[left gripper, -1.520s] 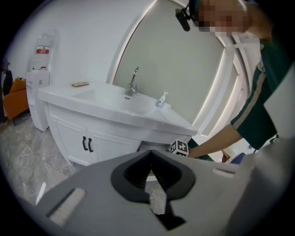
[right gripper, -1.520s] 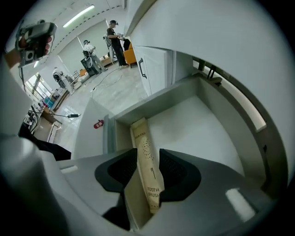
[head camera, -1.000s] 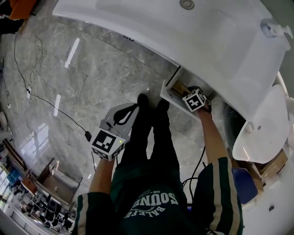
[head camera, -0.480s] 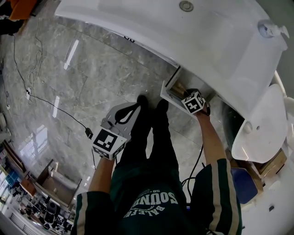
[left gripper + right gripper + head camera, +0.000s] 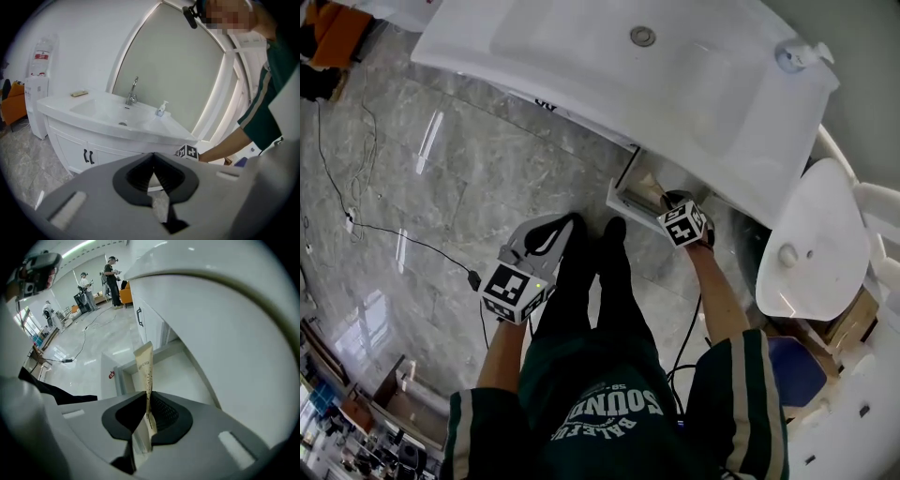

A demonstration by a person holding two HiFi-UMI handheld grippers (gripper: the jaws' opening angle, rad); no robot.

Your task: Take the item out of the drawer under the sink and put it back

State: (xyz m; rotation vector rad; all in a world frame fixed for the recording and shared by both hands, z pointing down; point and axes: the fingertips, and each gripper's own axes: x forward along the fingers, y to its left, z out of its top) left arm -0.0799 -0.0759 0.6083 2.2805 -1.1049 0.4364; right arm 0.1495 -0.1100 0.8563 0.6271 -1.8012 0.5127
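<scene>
The white drawer (image 5: 622, 194) under the sink (image 5: 581, 56) stands pulled out. In the right gripper view a flat tan tube (image 5: 144, 365) stands upright over the drawer's white inside (image 5: 187, 376). My right gripper (image 5: 147, 409) is shut on the tube's lower end, and its pads press both sides. From the head view the right gripper (image 5: 668, 202) reaches into the drawer mouth, with the tan tube (image 5: 648, 193) just ahead of it. My left gripper (image 5: 570, 221) hangs over the floor beside the person's legs, shut and empty, and it points at the vanity (image 5: 101, 140).
A white toilet (image 5: 809, 246) stands right of the vanity. A faucet (image 5: 132, 91) and a soap bottle (image 5: 161, 108) sit on the sink top. Black handles (image 5: 87, 156) mark the cabinet doors. A black cable (image 5: 394, 234) runs over the marble floor. Several people stand far off.
The head view has shifted, so sink and drawer now sit lower and further left. My right gripper stays at the drawer mouth. The left gripper has hardly moved.
</scene>
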